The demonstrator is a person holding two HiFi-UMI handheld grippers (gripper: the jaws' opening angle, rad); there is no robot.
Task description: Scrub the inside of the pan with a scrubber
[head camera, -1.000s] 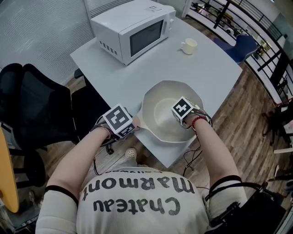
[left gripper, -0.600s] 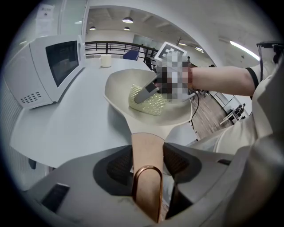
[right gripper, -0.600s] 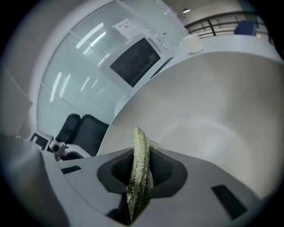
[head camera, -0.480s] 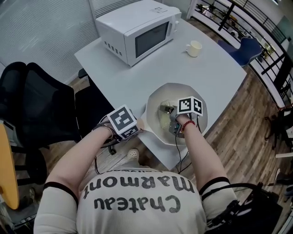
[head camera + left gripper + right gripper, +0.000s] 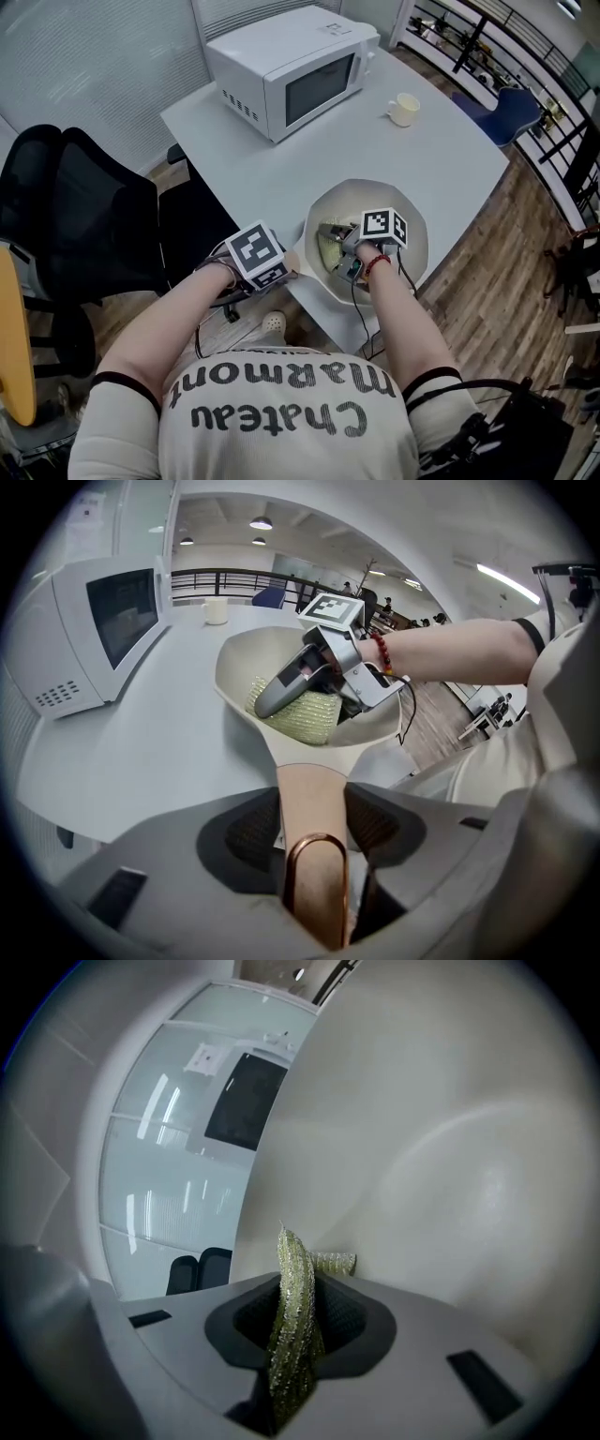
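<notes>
Scrubbing is in hand; the pan (image 5: 413, 228) is steadied at the table (image 5: 450, 150) edge, its handle (image 5: 314, 794) clamped in the left gripper (image 5: 314, 825); the green scrubber (image 5: 309, 720) (folded thin) is pinched by the right gripper (image 5: 302, 1326) inside the pan; next, firm strokes across the inner wall are called for.

Count's in: two grippers, one pan, one scrubber.
That's the left gripper (image 5: 314, 829) and the right gripper (image 5: 298, 1321). One cream pan (image 5: 405, 217) with one green scrubber (image 5: 311, 720) inside. Beyond the scrubber sit one white microwave (image 5: 291, 70), one mug (image 5: 404, 110) and one table (image 5: 281, 178). Two chairs: black office chair (image 5: 84, 216), blue chair (image 5: 511, 108).
</notes>
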